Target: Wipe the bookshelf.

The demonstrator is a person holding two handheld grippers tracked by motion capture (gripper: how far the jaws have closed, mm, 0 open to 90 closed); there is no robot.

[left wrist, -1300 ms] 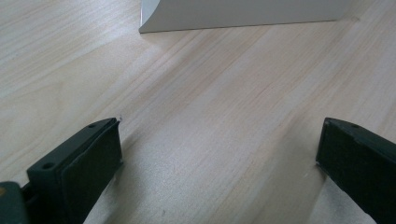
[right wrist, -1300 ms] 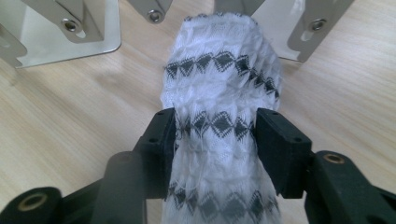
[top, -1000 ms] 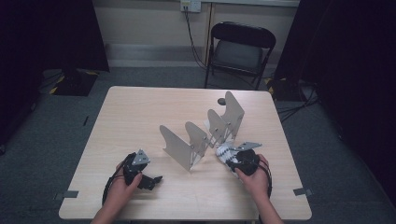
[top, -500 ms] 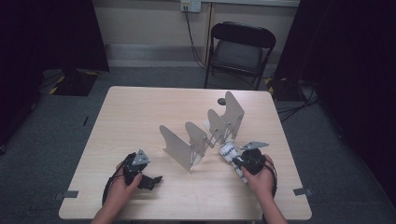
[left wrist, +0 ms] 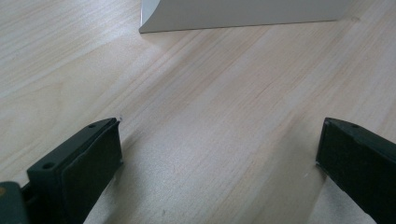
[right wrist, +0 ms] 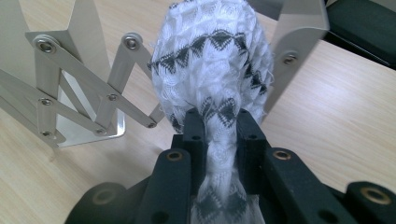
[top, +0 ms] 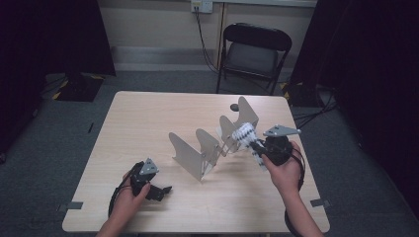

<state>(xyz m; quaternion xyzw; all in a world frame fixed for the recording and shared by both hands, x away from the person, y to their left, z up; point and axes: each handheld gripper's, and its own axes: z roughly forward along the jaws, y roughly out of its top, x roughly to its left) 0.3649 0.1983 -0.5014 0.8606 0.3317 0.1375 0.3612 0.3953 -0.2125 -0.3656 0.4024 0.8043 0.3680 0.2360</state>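
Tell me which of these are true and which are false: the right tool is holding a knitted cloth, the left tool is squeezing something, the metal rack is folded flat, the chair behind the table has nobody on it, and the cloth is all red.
1. The right tool is holding a knitted cloth. True.
2. The left tool is squeezing something. False: its jaws stand wide apart over the bare table, with nothing between them.
3. The metal rack is folded flat. False: it is stretched out, with its plates standing upright.
4. The chair behind the table has nobody on it. True.
5. The cloth is all red. False: it is white with dark zigzag bands.
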